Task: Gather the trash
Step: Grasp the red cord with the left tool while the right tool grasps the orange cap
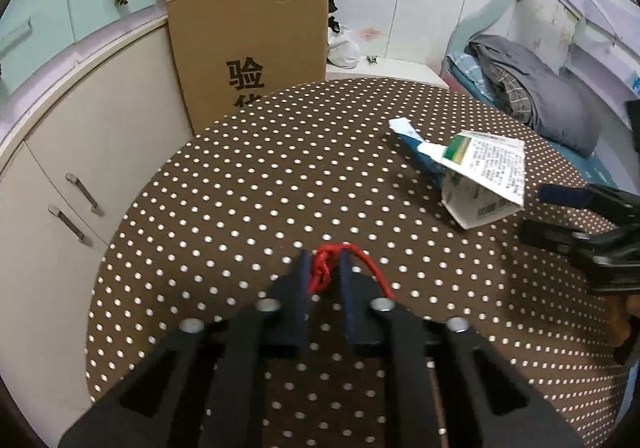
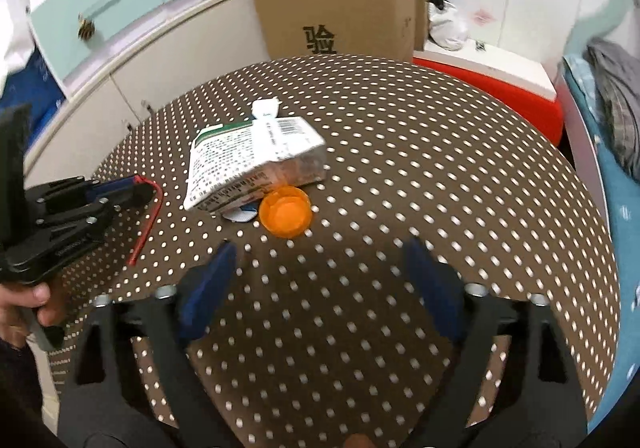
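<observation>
Left tongs [image 1: 325, 257] pinching red string [image 1: 322, 272]; carton [image 2: 256, 164] print probably illegible

Bare tablecloth [image 2: 400, 168] right of the carton [image 2: 256, 160] (cap [image 2: 285, 216] beside it).

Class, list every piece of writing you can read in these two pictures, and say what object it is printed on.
"验": large black character on the brown cardboard box behind the dotted table; a second character below it is cut off by the table edge.
Crushed white and green paper carton: dense small print and a barcode, too small and blurred to read.
White and blue paper wrapper: no legible text.
</observation>
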Tool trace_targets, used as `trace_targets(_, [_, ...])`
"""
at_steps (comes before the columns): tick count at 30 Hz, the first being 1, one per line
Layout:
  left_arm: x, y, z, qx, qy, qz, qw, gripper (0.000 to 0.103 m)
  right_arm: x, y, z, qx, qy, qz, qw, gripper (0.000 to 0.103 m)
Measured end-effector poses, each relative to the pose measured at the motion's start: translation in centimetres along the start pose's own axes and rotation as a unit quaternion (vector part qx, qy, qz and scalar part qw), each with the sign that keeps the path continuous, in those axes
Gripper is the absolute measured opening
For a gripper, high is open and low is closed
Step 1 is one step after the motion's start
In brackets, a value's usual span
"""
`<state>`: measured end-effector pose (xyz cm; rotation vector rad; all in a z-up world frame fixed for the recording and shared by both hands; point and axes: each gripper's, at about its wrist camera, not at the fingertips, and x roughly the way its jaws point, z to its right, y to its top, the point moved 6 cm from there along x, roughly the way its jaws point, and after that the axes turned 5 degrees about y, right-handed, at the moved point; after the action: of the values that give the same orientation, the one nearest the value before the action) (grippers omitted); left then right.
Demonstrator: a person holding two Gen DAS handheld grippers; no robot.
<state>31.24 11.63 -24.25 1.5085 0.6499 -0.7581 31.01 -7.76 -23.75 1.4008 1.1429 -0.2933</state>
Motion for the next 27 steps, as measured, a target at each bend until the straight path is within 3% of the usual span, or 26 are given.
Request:
trace_targets(4, [-0.4, -0.5, 0.5, -0.016, -0.014, 0.000, 0.9998, 0.006, 1.2, 0.9, -0.7, -0.029, -0.015, 0.007, 0.999, 0.056])
trace_targets(7, [-1.1, -0.9, 1.4, -0.019, -0.024, 0.008, 0.9995, 0.006, 1.6, 1.2, -1.3, -0.040, -0.009, 0.010, 0.999, 0.030])
trace_targets(15, [-3.2, -2.2, 4.1, -0.018, -0.044, 0.018, 0.9987, 0.006, -0.5, -0.8, -0.4, -0.032, 0.002, 0.014, 0.999, 0.029])
trace_targets(27, [-8.1, -1.1, 11.4, 0.021, -0.106, 0.054, 0.9927, 0.006, -9.2, -4.6, 4.8, 0.025, -0.015, 0.061, 0.998, 0.029])
